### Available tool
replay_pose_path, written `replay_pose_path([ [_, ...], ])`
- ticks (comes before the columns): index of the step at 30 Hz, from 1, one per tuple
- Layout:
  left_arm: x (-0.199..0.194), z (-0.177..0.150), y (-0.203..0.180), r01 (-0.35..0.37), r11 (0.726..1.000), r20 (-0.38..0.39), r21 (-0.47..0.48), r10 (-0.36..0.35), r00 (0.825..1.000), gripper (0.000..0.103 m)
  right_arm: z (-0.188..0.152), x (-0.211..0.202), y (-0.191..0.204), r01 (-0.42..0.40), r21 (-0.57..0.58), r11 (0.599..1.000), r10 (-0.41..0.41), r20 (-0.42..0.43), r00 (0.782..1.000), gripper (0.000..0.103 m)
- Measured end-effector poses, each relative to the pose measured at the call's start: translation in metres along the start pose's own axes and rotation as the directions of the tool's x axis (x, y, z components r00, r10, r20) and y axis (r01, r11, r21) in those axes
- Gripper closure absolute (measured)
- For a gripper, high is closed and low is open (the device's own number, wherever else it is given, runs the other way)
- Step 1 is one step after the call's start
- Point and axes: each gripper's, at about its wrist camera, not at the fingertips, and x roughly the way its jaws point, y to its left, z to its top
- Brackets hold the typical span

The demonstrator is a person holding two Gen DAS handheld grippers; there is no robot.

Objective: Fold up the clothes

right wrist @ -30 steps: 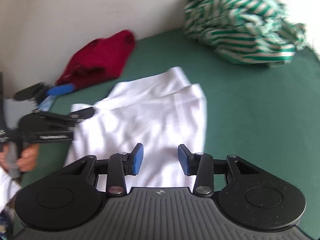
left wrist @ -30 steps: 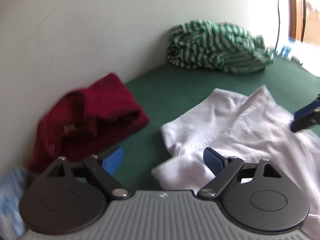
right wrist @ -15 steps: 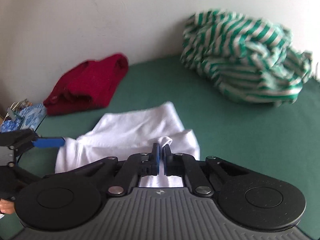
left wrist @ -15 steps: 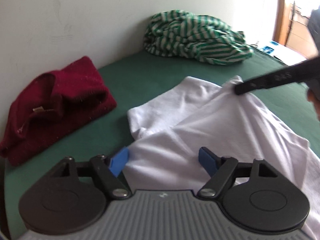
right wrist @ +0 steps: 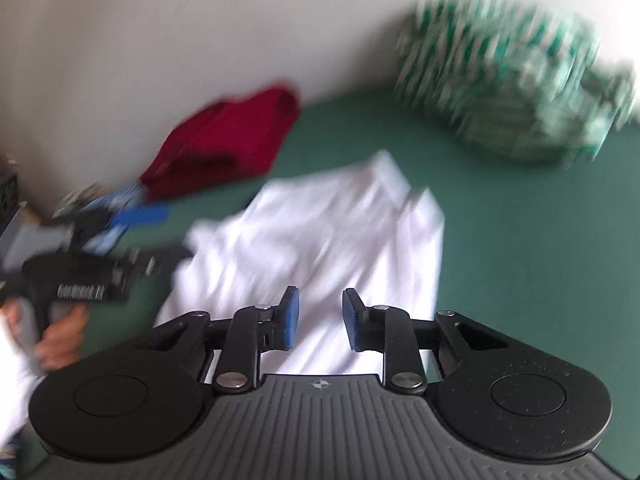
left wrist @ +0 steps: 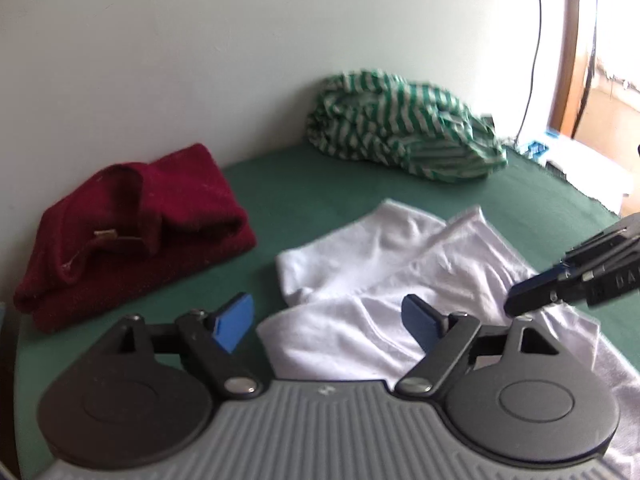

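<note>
Now the white garment [right wrist: 320, 240] is released as the right gripper [right wrist: 319, 317] jaws are opening, empty; the left gripper [left wrist: 328, 322] is held wide, nothing gripped; that fold seems set.

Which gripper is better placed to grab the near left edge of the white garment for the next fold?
Left, probably. The left gripper stands wide open right at that edge of the white garment; the right gripper, jaws opening, sits over its middle.
</note>
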Motion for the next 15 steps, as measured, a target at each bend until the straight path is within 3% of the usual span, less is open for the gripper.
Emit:
replay_pose_path([
  [1, 0.011, -0.001, -0.005, -0.017, 1.0, -0.033, 0.017, 0.017, 0.999, 0.021, -0.005, 0.002, -0.002, 0.008, 0.007, 1.0, -0.008, -0.014, 1.0, 0.083],
  [2, 0.023, -0.004, -0.008, -0.04, 0.999, -0.069, 0.035, 0.042, 0.997, 0.024, -0.008, 0.001, -0.006, 0.041, 0.012, 0.999, -0.041, 0.003, 0.999, 0.098],
  [3, 0.028, -0.005, -0.007, -0.058, 0.998, -0.077, 0.026, 0.06, 0.995, 0.021, -0.011, -0.002, -0.012, 0.071, 0.03, 0.997, -0.071, 0.019, 0.997, 0.103],
  [4, 0.033, -0.007, -0.007, -0.077, 0.997, -0.084, 0.015, 0.078, 0.993, 0.013, -0.014, -0.006, -0.017, 0.101, 0.041, 0.994, -0.102, 0.037, 0.994, 0.103],
  [6, 0.036, -0.007, -0.003, -0.098, 0.995, -0.102, -0.024, 0.095, 0.99, 0.013, -0.02, -0.017, -0.021, 0.175, 0.058, 0.983, -0.179, 0.063, 0.982, 0.103],
  [8, 0.016, -0.006, 0.0, -0.106, 0.993, -0.075, -0.054, 0.102, 0.992, 0.032, -0.03, -0.034, -0.016, 0.227, 0.076, 0.971, -0.233, 0.081, 0.969, 0.088],
  [11, -0.039, -0.016, 0.005, -0.081, 0.994, 0.018, -0.079, 0.083, 0.996, 0.019, -0.059, -0.072, 0.015, 0.238, 0.008, 0.971, -0.237, 0.126, 0.963, 0.086],
  [13, -0.083, -0.035, 0.004, -0.078, 0.994, 0.056, -0.07, 0.082, 0.995, 0.014, -0.088, -0.1, 0.034, 0.218, -0.029, 0.975, -0.213, 0.137, 0.967, 0.073],
  [14, -0.105, -0.05, 0.001, -0.07, 0.995, 0.059, -0.072, 0.075, 0.995, 0.012, -0.103, -0.112, 0.039, 0.214, -0.034, 0.976, -0.208, 0.134, 0.969, 0.062],
  [15, -0.126, -0.064, -0.002, -0.063, 0.995, 0.062, -0.074, 0.068, 0.996, 0.01, -0.119, -0.124, 0.044, 0.21, -0.039, 0.977, -0.203, 0.131, 0.97, 0.06],
])
